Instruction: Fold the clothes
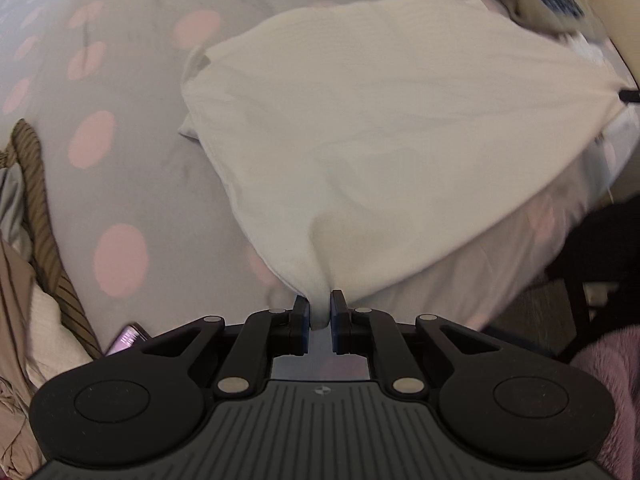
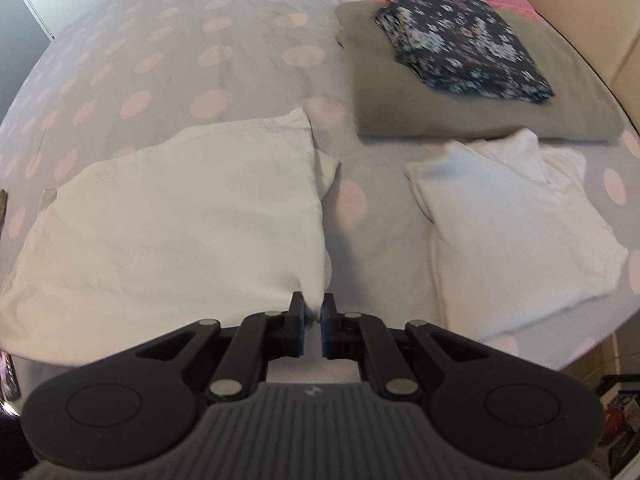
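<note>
Left claw (image 1: 320, 312) is pinching a corner of the cream garment (image 1: 380, 140), jaws nearly closed on the cloth. Right claw (image 2: 313, 311) is gripping another corner of the garment (image 2: 172, 216) likewise, its jaws almost together. The fabric is spreading ahead of both claws as a smooth, faintly ribbed sheet, taut between the grips and draping onto the dotted bed (image 2: 160, 60). A folded white top (image 2: 516, 216) is lying right of the right claw.

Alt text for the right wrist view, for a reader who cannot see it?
The right gripper pinches a corner of a white garment on a spotted bedsheet. Beyond lie a folded white top and a floral garment atop a folded olive one.
</note>
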### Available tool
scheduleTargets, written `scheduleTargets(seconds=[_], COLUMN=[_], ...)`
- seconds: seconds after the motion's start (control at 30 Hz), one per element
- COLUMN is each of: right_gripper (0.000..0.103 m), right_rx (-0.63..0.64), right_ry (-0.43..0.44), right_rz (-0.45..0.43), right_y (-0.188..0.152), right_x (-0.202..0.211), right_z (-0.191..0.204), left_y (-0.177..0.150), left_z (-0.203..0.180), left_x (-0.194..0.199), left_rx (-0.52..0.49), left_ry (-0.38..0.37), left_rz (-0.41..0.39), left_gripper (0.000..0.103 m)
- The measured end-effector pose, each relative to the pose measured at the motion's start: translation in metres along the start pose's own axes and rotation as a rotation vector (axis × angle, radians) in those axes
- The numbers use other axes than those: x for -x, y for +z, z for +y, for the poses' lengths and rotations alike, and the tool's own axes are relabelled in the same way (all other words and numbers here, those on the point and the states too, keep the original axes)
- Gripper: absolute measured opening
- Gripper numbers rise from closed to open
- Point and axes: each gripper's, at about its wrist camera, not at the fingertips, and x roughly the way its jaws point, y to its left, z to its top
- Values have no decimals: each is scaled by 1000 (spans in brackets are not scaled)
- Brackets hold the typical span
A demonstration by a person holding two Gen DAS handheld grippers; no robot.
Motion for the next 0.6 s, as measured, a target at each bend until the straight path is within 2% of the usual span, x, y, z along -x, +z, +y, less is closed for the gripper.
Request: scheduleTargets(seconds=[0.17, 0.33, 0.47, 0.6], right_gripper=[8, 8, 10, 16], right_rx=[-15, -7, 14, 31], right_ry=[-13, -16, -17, -62], right_rz=[50, 81, 90, 77], right_y=[-23, -35, -38, -39], right_x=[-15, -33, -38, -34], right_z=[-13, -14, -12, -11], left_y=[-12, -16, -22, -27], left_z=[-20, -28, -36, -39], left_x=[-20, -31, -33, -35], left_rx=[-28, -32, -55, -63], left_ry=[4, 12, 37, 48], left_rz=[44, 54, 58, 78], left_gripper=[8, 8, 9, 12])
